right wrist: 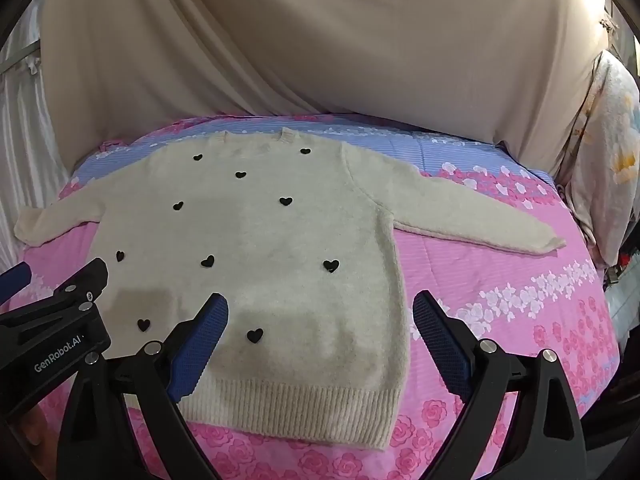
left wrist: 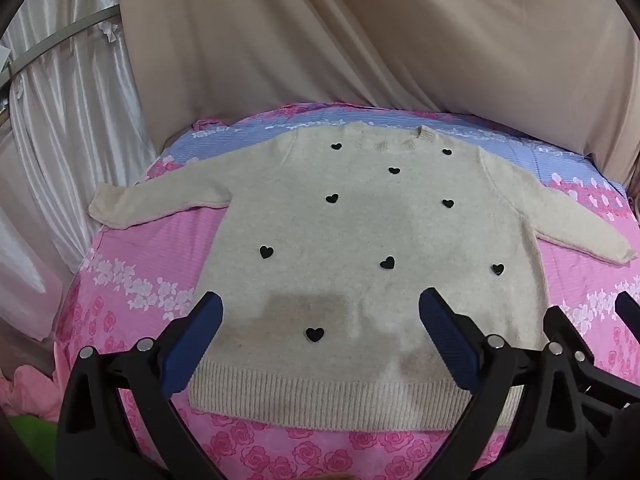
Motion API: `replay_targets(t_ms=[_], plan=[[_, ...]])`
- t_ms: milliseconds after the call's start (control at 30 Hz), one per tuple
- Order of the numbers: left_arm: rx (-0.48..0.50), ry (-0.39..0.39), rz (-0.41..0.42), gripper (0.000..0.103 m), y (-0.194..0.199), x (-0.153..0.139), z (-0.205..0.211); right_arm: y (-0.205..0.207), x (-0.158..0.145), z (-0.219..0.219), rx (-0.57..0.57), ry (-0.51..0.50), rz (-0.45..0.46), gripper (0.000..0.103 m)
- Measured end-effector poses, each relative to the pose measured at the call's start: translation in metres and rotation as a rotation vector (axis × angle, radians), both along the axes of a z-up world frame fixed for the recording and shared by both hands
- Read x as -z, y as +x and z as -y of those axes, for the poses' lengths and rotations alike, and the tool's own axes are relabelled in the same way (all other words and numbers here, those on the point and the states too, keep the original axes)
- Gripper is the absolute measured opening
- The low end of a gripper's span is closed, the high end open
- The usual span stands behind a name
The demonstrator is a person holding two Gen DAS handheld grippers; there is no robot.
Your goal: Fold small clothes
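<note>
Only rightward, a floral pillow beside sweater.

Both grippers hang side by side, pointing forward and tilted downward. The left gripper has its jaws spread wide, gripping nothing. The right gripper, just beside it, also has its jaws wide apart and empty, blue pads facing inward.

Bed covered by pink rose-print sheet with blue striped band along far edge. Cream sweater with black hearts lies flat directly on it, front up, both sleeves spread sideways, ribbed hem at near edge, neckline toward blue band.
</note>
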State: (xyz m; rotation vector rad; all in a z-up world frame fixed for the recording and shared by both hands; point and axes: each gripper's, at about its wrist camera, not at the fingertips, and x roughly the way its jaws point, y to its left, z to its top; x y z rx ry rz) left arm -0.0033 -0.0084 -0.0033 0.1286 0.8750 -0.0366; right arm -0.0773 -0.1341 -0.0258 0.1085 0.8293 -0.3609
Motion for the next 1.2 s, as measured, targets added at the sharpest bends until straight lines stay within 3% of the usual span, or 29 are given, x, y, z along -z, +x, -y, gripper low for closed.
replay_targets(t_ms=[1200], plan=[[-0.009,0.010,0.001,0.096,0.0018,-0.0016,-0.0059,0.0052,0.0022,-0.0039,-0.007,0.003,-0.005,0.092]])
